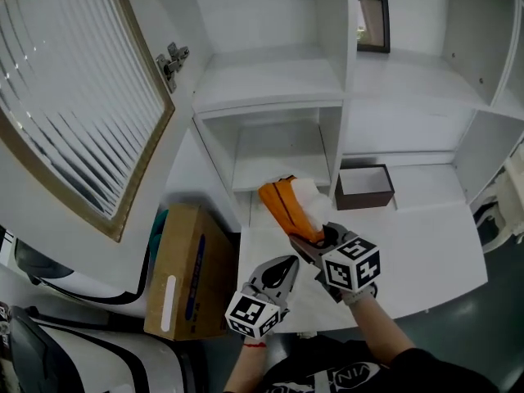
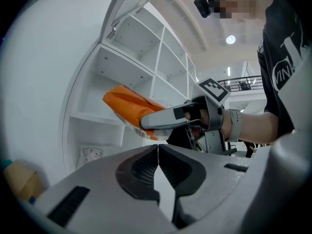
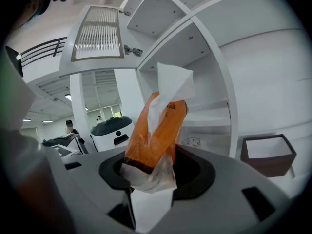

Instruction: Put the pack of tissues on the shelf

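Observation:
The pack of tissues (image 1: 288, 205) is orange with white tissue at its far end. My right gripper (image 1: 315, 237) is shut on its near end and holds it up in front of the white shelf unit (image 1: 270, 84), close to the low open compartment (image 1: 277, 155). In the right gripper view the pack (image 3: 158, 126) stands up from between the jaws of that gripper (image 3: 151, 179). My left gripper (image 1: 282, 267) is just left of and below the right one; its jaws (image 2: 157, 147) meet with nothing between them. From there the pack (image 2: 127, 105) shows ahead.
A small brown open box (image 1: 364, 187) sits on the white counter (image 1: 426, 252) right of the compartment. A dark picture frame (image 1: 373, 21) stands on an upper shelf. A louvred cabinet door (image 1: 74, 97) hangs open at left, with a cardboard box (image 1: 184, 273) below it.

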Tool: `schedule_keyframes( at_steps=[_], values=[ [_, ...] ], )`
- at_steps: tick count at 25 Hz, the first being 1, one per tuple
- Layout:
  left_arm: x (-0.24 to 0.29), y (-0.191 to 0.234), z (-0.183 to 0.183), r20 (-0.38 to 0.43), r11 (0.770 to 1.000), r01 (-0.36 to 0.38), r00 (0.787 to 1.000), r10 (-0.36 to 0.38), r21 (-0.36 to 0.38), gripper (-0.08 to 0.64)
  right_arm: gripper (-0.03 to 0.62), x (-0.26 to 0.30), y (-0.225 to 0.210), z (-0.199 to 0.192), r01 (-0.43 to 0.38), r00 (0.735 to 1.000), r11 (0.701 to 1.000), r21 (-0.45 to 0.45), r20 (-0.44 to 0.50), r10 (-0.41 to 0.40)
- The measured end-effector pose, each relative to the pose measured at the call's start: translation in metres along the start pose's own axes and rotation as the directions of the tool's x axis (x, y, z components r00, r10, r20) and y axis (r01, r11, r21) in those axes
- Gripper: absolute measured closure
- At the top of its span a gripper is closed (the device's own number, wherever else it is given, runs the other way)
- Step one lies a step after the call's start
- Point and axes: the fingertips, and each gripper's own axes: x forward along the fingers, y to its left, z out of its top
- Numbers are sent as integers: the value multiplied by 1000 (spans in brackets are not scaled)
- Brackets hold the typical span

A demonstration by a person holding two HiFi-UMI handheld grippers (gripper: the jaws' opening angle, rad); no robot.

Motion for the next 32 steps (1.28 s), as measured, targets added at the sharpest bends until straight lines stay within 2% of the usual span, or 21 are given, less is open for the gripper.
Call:
schedule_keyframes(
  at_steps=[13,24,32],
  values=[
    [28,20,0,-5,1000,15,1000,-15,-23,549,407,28,-21,14,63,998,998,23,-29,-62],
    [37,37,14,41,995,94,995,-92,-42,549,399,48,-23,24,124,991,992,28,-44,-123],
    [40,61,25,26,990,134,991,-133,-40,549,383,69,-21,35,142,988,987,77,-68,-136]
  ],
)
